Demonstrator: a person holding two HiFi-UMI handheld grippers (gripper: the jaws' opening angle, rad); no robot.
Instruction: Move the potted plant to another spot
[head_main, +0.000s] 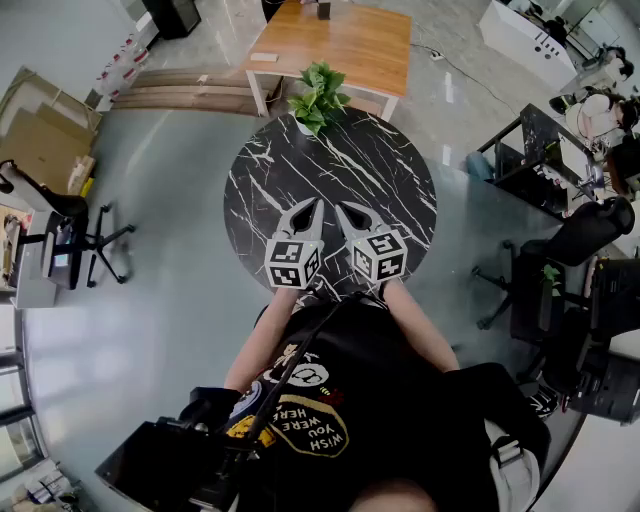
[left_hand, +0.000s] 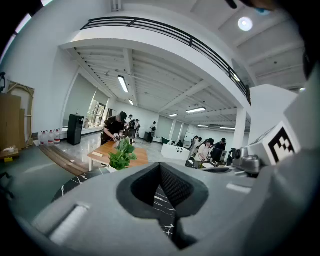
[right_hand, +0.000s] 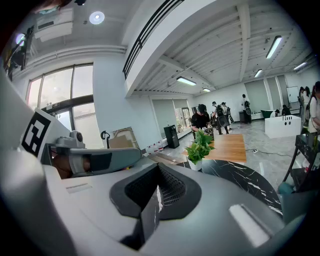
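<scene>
head view, looking steeply down. a round table (head_main: 392, 180), black with white veins, fills the centre. the plant (head_main: 318, 92), green and leafy, stands upright in a white pot (head_main: 304, 127) at the table's 12 o'clock rim, tending toward 11. the pot holds this one plant; its soil cannot be made out. nothing touches plant or pot.

the left gripper (head_main: 314, 204) and right gripper (head_main: 341, 207) sit side by side over the table's 6 o'clock half, tips aimed toward 12, well apart from the pot. each narrows to a single point.

left gripper view: the jaws are clenched tip to tip with nothing between them, and only table surface shows through the gap behind the tips. the plant (left_hand: 121, 154) lies ahead at 11 o'clock of the jaws.

right gripper view: the jaws are likewise clenched and empty. the plant (right_hand: 199, 144) and pot (right_hand: 195, 164) lie ahead at 1 o'clock.

just beyond the round table, at 12 o'clock, stands a wood table (head_main: 345, 42); whether the two tables touch cannot be told. cardboard boxes (head_main: 38, 135) lie at 10 o'clock, contents not visible, and a chair (head_main: 75, 240) stands at 9 o'clock, both on the floor, apart from the round table.
</scene>
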